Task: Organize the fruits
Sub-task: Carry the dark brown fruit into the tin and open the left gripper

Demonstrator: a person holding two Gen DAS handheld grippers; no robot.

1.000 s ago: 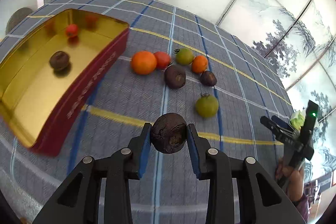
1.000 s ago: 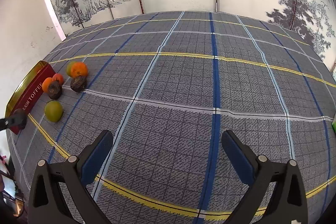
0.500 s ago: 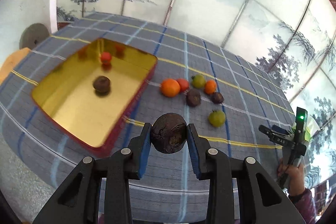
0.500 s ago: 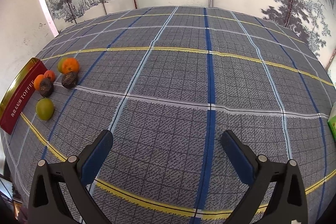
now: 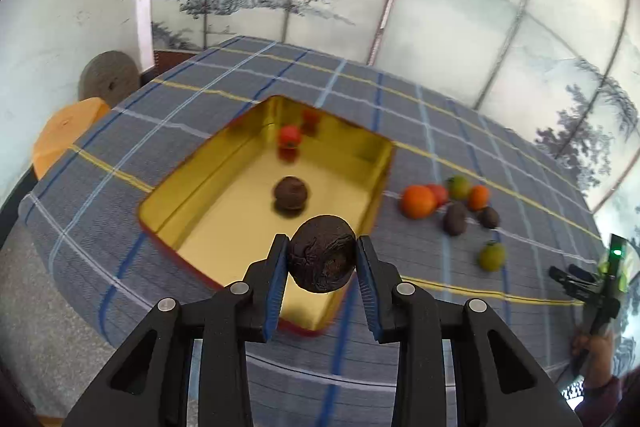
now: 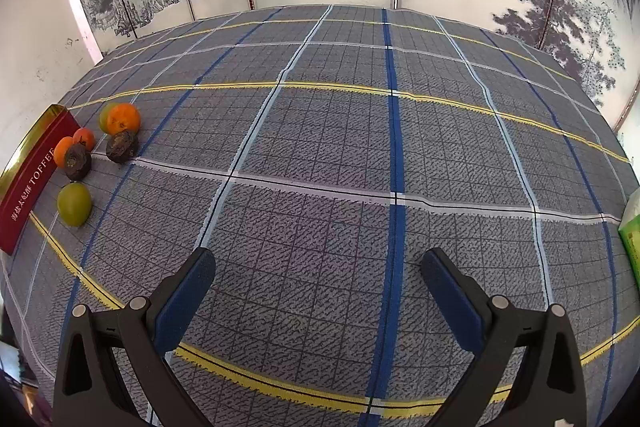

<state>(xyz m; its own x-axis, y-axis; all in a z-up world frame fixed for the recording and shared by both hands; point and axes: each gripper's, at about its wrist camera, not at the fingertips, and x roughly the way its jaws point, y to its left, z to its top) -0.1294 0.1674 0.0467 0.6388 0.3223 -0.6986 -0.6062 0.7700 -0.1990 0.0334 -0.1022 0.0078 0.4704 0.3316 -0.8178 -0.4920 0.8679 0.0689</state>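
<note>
My left gripper (image 5: 322, 259) is shut on a dark wrinkled fruit (image 5: 322, 253), held above the near corner of the gold tin (image 5: 224, 203) with red sides. Inside the tin lie another dark fruit (image 5: 291, 193) and a red fruit (image 5: 290, 136). To the tin's right on the cloth lie an orange fruit (image 5: 418, 201), two dark fruits (image 5: 455, 218) and a green fruit (image 5: 492, 255), among others. My right gripper (image 6: 318, 279) is open and empty above bare cloth. The fruit group (image 6: 122, 146) and tin side (image 6: 30, 183) show at its far left.
The table is covered with a grey plaid cloth (image 6: 340, 155). A painted screen stands behind it. An orange stool (image 5: 64, 131) and a grey round one (image 5: 108, 77) stand left of the table. A green box (image 6: 632, 231) sits at the right table edge.
My left gripper has risen and swung left with the dark fruit, so the tin now lies straight ahead below it. My right gripper has barely moved.
</note>
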